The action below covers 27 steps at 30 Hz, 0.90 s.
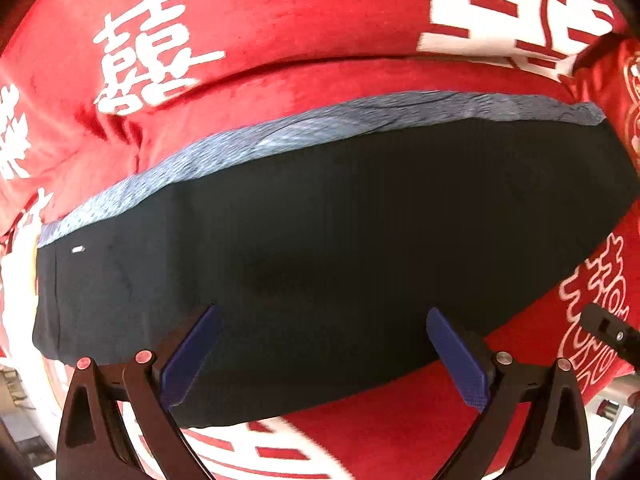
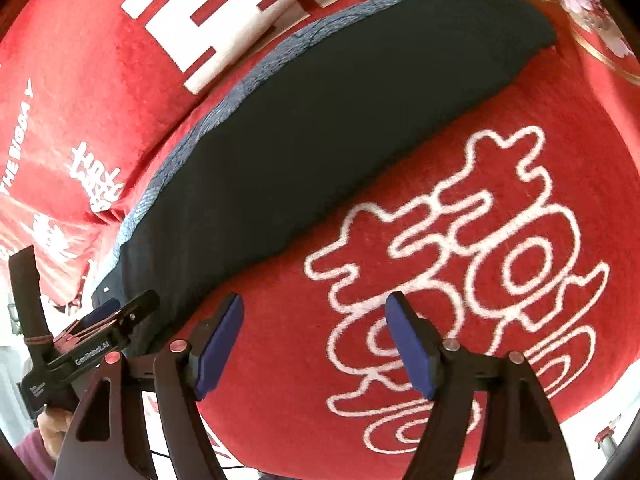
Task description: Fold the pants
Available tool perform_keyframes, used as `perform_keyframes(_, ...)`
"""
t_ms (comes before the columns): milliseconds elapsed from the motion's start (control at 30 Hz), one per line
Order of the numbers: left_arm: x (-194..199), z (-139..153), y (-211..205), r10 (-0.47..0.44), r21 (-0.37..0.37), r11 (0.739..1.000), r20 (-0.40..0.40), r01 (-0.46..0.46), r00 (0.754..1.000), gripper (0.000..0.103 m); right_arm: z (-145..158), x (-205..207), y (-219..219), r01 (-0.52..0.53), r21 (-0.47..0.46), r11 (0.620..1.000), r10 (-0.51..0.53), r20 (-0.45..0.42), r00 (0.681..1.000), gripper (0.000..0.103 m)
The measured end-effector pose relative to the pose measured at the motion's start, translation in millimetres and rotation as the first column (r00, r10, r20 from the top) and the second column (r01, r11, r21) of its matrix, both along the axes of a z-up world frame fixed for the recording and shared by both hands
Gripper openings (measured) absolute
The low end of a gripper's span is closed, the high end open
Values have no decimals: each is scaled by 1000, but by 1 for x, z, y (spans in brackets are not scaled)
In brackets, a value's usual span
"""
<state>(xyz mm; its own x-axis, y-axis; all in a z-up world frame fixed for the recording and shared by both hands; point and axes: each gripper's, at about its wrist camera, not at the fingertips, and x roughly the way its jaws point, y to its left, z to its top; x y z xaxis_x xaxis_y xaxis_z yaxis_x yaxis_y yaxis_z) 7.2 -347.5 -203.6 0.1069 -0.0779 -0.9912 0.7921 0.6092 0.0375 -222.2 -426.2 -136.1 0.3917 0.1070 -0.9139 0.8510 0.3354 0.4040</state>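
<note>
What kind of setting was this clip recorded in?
Probably a home, likely a bed or soft surface: a plush red blanket printed with white double-happiness characters covers everything, and dark pants lie folded on it. The room itself is barely visible, so I can't be sure.

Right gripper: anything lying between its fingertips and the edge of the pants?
Nothing but bare red blanket separates the open right gripper from the dark pants; the right wrist view shows it.

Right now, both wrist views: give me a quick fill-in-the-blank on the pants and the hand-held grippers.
1. The dark pants lie on a ____ blanket with white characters.
2. A ____ strip of fabric runs along the pants' far edge.
3. The left hand-held gripper is ____, holding nothing.
4. The right hand-held gripper hangs over the ____, beside the pants.

Missing: red; blue-grey; open; blanket
</note>
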Motion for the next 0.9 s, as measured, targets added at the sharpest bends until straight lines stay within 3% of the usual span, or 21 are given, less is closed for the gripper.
perform_keyframes(167, -16, 4, -28, -19, -25, 999, -10, 19, 1000, 103, 6, -17, -18, 48, -23, 999, -48, 10, 999, 76)
perform_keyframes(333, -26, 1, -48, -16, -32, 999, 5, 16, 1000, 103, 24, -47, -57, 144, -134, 981, -147, -12, 989, 76)
perform_keyframes(367, -27, -2, -51, -10, -21, 1000, 7, 10, 1000, 103, 26, -53, -66, 155, -151, 976, -160, -21, 987, 73)
perform_keyframes(433, -24, -11, -53, 15, -6, 1000, -3, -15, 1000, 103, 29, -62, -86, 160, -190, 969, -172, -45, 984, 39)
perform_keyframes(533, -25, -16, -52, 59, -7, 998, -9, -59, 998, 103, 23, -68, -108, 169, -196, 966, -184, -63, 981, 30)
perform_keyframes(700, -25, -18, -51, 83, -2, 997, -10, -83, 997, 103, 5, -68, -134, 154, -193, 969, -174, -94, 980, 30)
perform_keyframes(900, -29, -20, -53, 91, 26, 996, 20, -91, 996, 103, 8, -64, -148, 109, -223, 969, -132, -91, 987, 30)
